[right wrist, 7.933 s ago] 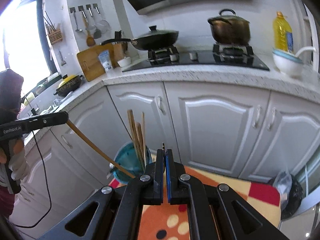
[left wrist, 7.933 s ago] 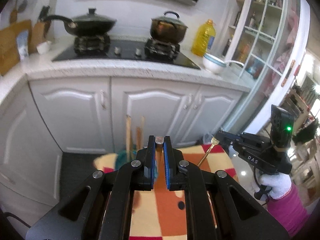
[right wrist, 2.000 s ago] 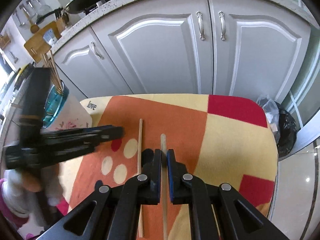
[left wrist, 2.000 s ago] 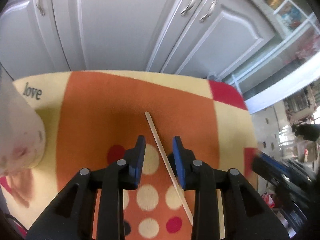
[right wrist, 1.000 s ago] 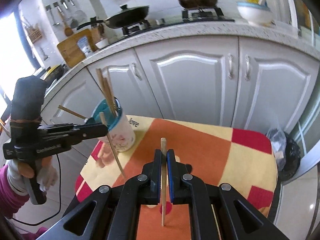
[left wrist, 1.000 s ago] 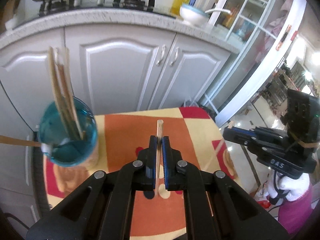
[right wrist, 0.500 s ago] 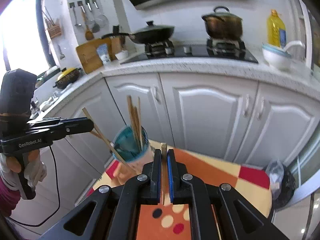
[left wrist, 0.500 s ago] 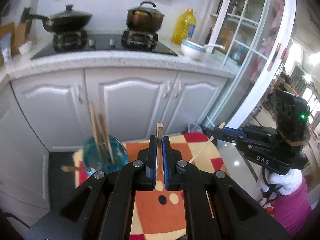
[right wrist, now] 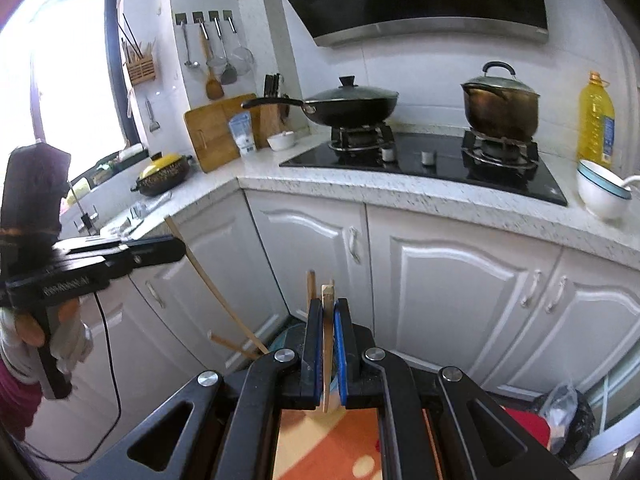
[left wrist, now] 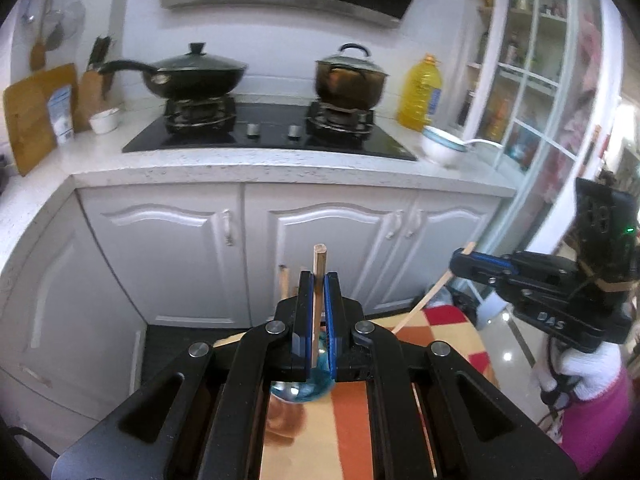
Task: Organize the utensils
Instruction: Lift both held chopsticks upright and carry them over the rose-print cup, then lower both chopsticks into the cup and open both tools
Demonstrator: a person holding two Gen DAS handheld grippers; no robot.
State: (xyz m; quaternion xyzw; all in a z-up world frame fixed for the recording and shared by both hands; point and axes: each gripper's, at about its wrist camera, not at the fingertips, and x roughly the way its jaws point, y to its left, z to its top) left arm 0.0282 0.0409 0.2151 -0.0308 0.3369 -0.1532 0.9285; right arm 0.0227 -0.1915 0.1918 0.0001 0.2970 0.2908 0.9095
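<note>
My left gripper [left wrist: 319, 278] is shut on a wooden chopstick [left wrist: 319, 264] that stands nearly upright between its blue pads. Below it, mostly hidden by the fingers, is the blue cup [left wrist: 301, 391], with other chopsticks [left wrist: 284, 280] sticking up from it. My right gripper [right wrist: 328, 305] is shut on a second chopstick [right wrist: 327, 336], also held upright. In the left wrist view the right gripper [left wrist: 460, 262] sits to the right with its chopstick [left wrist: 424, 304] slanting down. In the right wrist view the left gripper [right wrist: 178, 249] is at the left, its chopstick [right wrist: 216, 300] slanting toward the cup [right wrist: 289, 336].
An orange and yellow cloth [left wrist: 352, 432] covers the small table under both grippers. Behind stand white cabinet doors [left wrist: 320, 264] and a counter with a wok [left wrist: 196, 74], a pot [left wrist: 348, 80], an oil bottle [left wrist: 420, 96] and a bowl [left wrist: 440, 150]. A black bin bag [right wrist: 568, 420] is at the right.
Both grippers have risen with their chopsticks, and the views have tilted up to the stove. The cup has dropped from the left of the left wrist view to under the fingers.
</note>
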